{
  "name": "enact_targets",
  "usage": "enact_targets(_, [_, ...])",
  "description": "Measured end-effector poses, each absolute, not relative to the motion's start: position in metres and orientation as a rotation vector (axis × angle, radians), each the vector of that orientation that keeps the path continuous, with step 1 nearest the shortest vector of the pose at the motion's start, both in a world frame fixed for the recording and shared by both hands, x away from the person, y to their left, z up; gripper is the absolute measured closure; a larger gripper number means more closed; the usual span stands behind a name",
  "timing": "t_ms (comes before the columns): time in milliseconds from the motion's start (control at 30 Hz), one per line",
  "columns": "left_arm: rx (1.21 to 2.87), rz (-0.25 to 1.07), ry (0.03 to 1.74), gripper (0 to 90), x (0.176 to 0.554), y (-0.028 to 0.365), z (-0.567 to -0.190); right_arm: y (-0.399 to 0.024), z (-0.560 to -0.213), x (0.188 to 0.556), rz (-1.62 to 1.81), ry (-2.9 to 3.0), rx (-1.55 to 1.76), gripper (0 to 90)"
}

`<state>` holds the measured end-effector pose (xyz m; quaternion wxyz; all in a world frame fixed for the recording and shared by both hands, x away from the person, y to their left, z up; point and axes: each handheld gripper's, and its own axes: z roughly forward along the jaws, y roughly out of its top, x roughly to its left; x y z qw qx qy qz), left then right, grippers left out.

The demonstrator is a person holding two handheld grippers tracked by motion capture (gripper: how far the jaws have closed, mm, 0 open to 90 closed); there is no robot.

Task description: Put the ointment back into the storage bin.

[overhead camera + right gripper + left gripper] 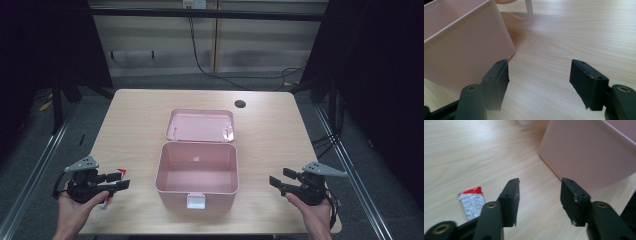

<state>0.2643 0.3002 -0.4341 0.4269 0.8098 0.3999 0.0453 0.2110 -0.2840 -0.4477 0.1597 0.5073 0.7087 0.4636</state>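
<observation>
A pink box [172, 195] stands open at the table's middle, its lid [200, 125] folded back flat behind it and its inside bare. My left gripper [120, 180] is held low at the front left, jaws open and pointing at the box's left wall [586, 152], nothing between them [540, 182]. A small red and silver packet [471, 201] lies on the wood beside and under its left jaw [116, 172]. At the front right my right gripper [280, 181] points toward the box's right wall [461, 45], open and apart from it, with bare wood between its jaws [540, 62].
A white latch [196, 201] hangs on the box's front wall. A round cable hole [240, 104] sits at the table's far right. Dark curtains flank the table, and cables run along the floor behind it.
</observation>
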Motion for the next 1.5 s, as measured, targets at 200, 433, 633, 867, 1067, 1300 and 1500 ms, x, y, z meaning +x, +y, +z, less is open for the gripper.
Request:
enact_targets(200, [2.045, 0.109, 0.988, 48.6, 0.263, 0.300, -0.434, -0.277, -0.448, 0.210, 1.318, 2.049, 1.436, 31.8])
enact_targets(433, [2.043, 0.079, 0.992, 43.9, 0.266, 0.300, -0.428, -0.274, -0.449, 0.207, 1.308, 2.053, 1.468, 30.1])
enact_targets(633, [2.094, 0.080, 0.939, 44.5, 0.276, 0.294, -0.411, -0.273, -0.449, 0.206, 1.326, 2.058, 1.497, 30.2])
enact_targets(867, [2.165, 0.099, 0.956, 49.3, 0.294, 0.283, -0.398, -0.272, -0.450, 0.207, 1.320, 2.078, 1.508, 30.1])
enact_targets(1067, [2.247, 0.089, 0.994, 53.5, 0.299, 0.285, -0.405, -0.271, -0.451, 0.207, 1.322, 2.085, 1.503, 30.0])
enact_targets(1300, [2.305, 0.112, 1.111, 56.0, 0.303, 0.294, -0.417, -0.269, -0.451, 0.208, 1.316, 2.105, 1.496, 29.2])
enact_targets(1500, [2.373, 0.071, 1.148, 56.3, 0.306, 0.299, -0.425, -0.268, -0.451, 0.208, 1.319, 2.119, 1.508, 28.7])
